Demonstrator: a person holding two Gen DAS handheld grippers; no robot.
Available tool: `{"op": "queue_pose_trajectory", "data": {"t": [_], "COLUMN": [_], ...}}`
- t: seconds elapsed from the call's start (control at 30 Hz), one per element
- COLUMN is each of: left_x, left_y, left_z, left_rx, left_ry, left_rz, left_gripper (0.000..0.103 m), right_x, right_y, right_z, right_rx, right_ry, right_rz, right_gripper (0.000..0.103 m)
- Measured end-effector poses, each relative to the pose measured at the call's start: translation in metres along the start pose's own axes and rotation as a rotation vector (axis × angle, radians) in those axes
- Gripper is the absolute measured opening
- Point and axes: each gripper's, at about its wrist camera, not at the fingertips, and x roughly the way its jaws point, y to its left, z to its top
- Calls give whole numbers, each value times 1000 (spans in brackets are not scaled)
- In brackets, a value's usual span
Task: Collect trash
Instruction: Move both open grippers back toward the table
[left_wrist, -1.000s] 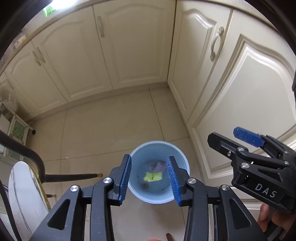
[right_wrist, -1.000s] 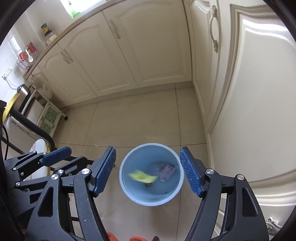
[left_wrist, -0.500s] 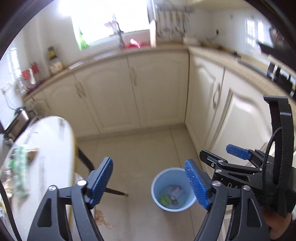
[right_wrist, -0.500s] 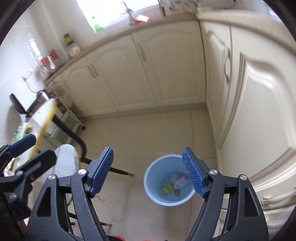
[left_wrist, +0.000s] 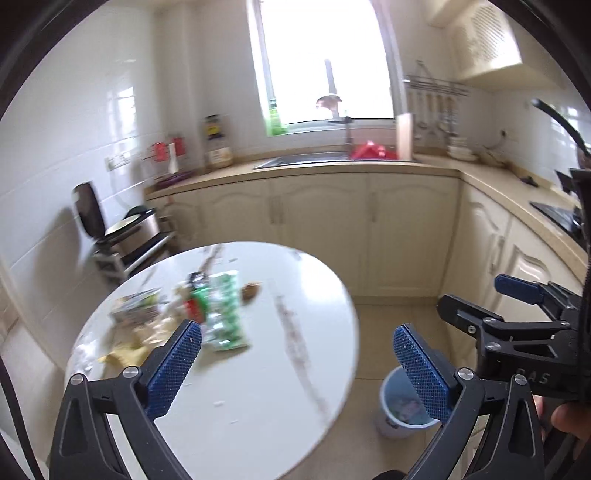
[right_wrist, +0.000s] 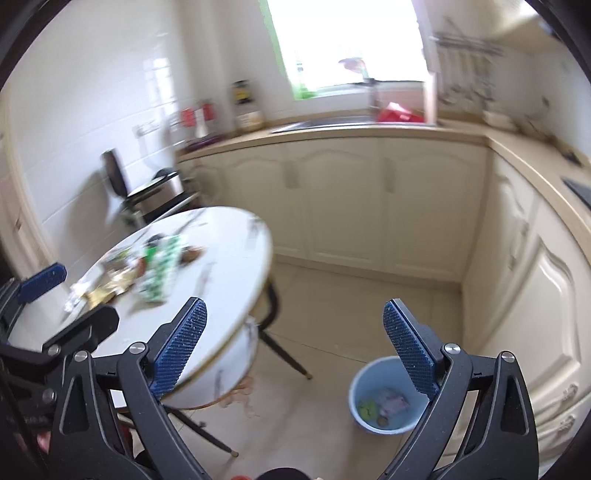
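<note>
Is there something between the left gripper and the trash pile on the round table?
Nothing visible. The left gripper hangs above the white table with its jaws opening and empty. The wrappers lie ahead on open tabletop, with no object between. The blue bin stands on the floor beside the table.

Left gripper (left_wrist: 297, 363): black frame, two blue cross-hatched pads (left_wrist: 173, 371), seen from its own wrist camera. Jaws opening, spread wide toward 10 and 2 o'clock, nothing between them. Aimed forward and downward.

Right gripper (right_wrist: 293, 345): same build, blue pads (right_wrist: 410, 347). Jaws opening, wide apart, nothing between them. Aimed forward and downward.

Cross-views: the right gripper shows at 3 o'clock in the left view, with a hand (left_wrist: 569, 424) gripping it at 4 o'clock. The left gripper shows at 9 o'clock in the right view.
</note>
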Motion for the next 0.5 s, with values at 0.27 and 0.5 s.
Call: {"op": "queue_pose_trajectory", "data": {"t": [0.27, 0.5], "left_x": [-46, -35], "left_y": [116, 183], "left_z": [-31, -28], "left_rx": [-173, -278], "left_ry": [68, 129], "left_rz": [165, 246], "left_gripper": [102, 102], "right_x": [48, 111], "right_y": [96, 143], "right_z": [8, 8], "right_rx": [-130, -184], "right_ry": [72, 174], "right_rz": [78, 118], "right_gripper": [99, 99]}}
